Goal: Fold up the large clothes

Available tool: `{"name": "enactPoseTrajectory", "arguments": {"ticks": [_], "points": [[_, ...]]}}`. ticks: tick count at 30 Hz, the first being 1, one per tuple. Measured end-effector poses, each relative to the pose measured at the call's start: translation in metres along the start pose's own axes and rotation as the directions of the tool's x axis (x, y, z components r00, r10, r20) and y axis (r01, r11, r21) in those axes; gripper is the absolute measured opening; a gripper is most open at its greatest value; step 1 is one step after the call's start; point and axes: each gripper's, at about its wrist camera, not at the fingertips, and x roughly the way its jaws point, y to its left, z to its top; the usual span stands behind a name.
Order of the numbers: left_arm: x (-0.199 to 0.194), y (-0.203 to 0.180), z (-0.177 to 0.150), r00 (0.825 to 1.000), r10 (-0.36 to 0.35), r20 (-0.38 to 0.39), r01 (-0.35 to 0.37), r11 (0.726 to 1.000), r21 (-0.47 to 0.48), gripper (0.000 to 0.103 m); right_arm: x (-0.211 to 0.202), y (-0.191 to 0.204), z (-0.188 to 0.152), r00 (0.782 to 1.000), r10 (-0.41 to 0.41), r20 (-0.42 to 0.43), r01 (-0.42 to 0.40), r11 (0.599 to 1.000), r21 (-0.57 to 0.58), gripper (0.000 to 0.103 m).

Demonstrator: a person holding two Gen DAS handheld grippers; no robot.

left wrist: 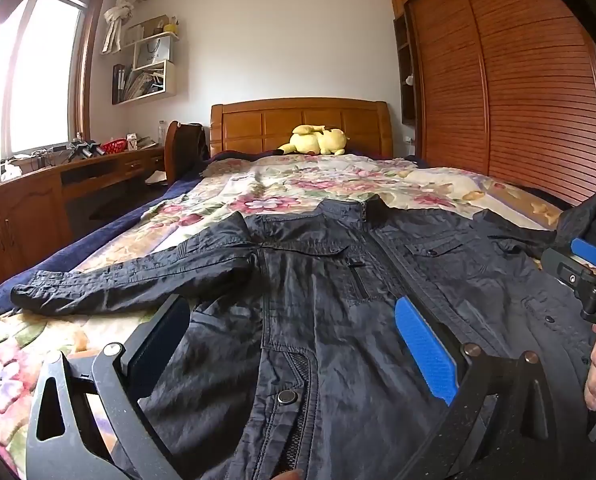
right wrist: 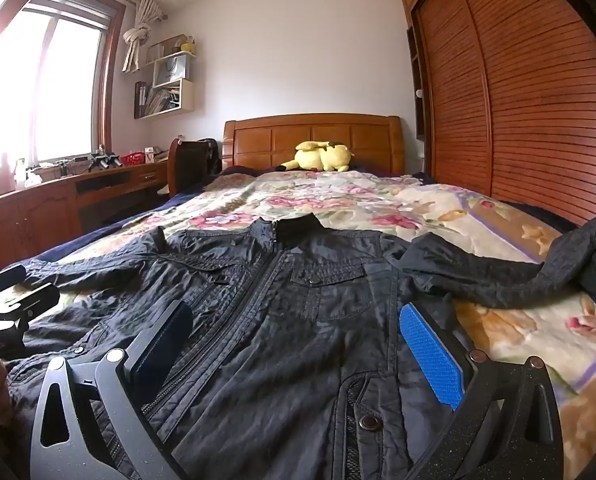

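A dark navy jacket (left wrist: 318, 280) lies spread flat, front up, on the flowered bedspread (left wrist: 298, 184), collar toward the headboard. Its left sleeve (left wrist: 130, 280) stretches out to the side; the right sleeve (right wrist: 498, 276) bends outward with its cuff lifted. My left gripper (left wrist: 294, 316) hovers open above the jacket's left front, nothing between its fingers. My right gripper (right wrist: 298, 320) hovers open above the right front panel (right wrist: 338, 320), also holding nothing. The right gripper's body (left wrist: 590, 276) and a hand show at the right edge of the left wrist view.
A yellow plush toy (right wrist: 322, 156) lies by the wooden headboard (right wrist: 310, 136). Slatted wooden wardrobe doors (right wrist: 530, 100) run along the right side. A wooden desk (right wrist: 58, 200) with small items stands under the window at left, with a chair (right wrist: 190, 164) beside the bed.
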Motion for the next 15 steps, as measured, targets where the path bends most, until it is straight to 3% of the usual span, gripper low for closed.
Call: {"name": "enactPoseTrajectory", "arguments": {"ticks": [15], "points": [[-0.0058,-0.0029,0.0036,1.000,0.002,0.009,-0.002,1.000,-0.005,0.103,-0.0022,0.0000,-0.0010,1.000,-0.001,0.003,0.001,1.000,-0.002,0.103]]}}
